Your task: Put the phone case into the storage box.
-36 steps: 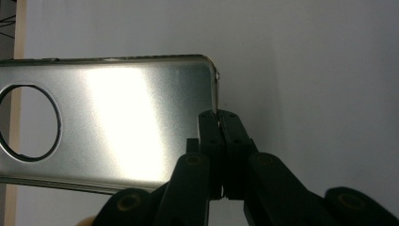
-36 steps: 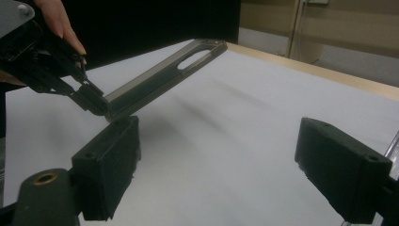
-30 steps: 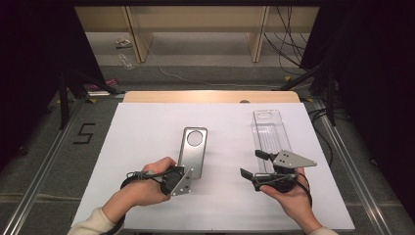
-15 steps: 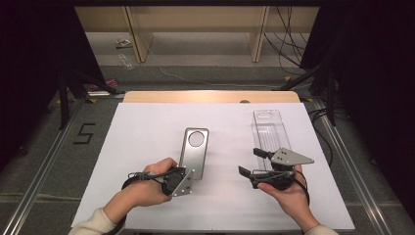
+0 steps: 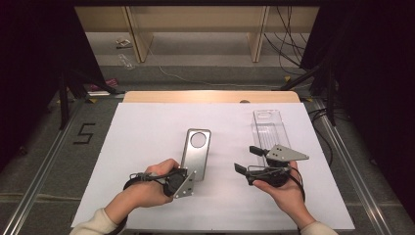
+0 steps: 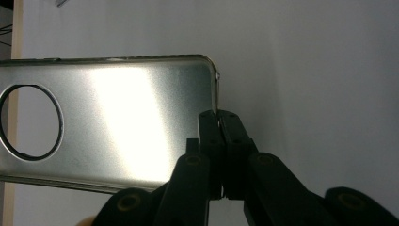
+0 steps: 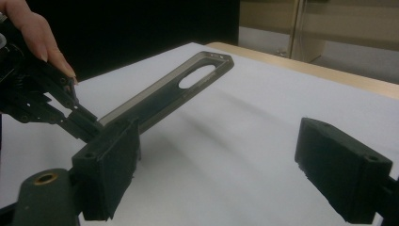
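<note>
Slightly shifted, the right tongs [image 5: 246,158] stand wide at lower right; left tongs [image 6: 219,123] pinch the metal case [image 6: 117,122] edge.

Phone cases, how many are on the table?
2. A silver metal case lies mid-table, its near edge pinched by the left tongs. A clear case lies farther right, just beyond the right tongs. None seems hidden.

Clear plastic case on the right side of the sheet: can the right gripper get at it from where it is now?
Probably yes. The right gripper has its jaws apart and empty, the clear case lies just beyond it, and nothing sits between them on the white sheet.
</note>
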A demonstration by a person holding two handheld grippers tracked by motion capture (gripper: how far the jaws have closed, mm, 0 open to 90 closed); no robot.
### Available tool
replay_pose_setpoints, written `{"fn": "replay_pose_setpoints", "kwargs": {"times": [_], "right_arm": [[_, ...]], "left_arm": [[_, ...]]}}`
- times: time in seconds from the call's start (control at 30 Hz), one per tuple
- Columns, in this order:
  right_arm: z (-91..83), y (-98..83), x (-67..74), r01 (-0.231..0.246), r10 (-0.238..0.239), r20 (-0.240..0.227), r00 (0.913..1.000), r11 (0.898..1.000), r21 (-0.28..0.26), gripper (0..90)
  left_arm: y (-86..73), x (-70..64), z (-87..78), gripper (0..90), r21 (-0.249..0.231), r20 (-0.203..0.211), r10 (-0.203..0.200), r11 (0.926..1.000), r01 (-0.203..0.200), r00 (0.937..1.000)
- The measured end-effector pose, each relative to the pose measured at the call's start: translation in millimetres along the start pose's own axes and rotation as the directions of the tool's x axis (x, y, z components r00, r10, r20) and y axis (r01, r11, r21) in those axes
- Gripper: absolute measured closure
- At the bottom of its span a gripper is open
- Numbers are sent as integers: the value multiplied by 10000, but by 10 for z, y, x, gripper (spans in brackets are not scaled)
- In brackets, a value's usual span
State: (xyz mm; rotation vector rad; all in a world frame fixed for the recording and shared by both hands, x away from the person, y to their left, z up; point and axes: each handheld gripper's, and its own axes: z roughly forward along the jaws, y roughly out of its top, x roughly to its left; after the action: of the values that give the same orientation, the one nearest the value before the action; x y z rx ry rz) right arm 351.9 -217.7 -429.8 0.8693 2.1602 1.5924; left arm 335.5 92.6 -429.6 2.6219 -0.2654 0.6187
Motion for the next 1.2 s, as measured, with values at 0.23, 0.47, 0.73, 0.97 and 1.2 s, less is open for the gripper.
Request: {"fn": "replay_pose_setpoints", "kwargs": {"times": [0.23,0.47,0.73,0.97,1.2], "right_arm": [[73,35,10,-34,34,-9,10000,10000,9,160],[169,79,15,-79,79,-5,10000,10000,53,161],[261,112,-5,-170,170,28,9999,9998,96,161],[335,137,-19,-293,293,11,9996,9995,142,161],[407,167,-32,-432,431,55,9991,9989,173,161]], "left_arm": [[21,-10,5,884,-32,-2,24,10000,-24,10000],[37,-15,8,883,-69,19,81,9999,-81,10000],[57,-25,14,883,-107,41,122,9999,-121,9999],[82,-35,24,884,-106,64,236,9997,-235,9997],[99,-42,24,883,-140,72,265,9996,-264,9996]]}}
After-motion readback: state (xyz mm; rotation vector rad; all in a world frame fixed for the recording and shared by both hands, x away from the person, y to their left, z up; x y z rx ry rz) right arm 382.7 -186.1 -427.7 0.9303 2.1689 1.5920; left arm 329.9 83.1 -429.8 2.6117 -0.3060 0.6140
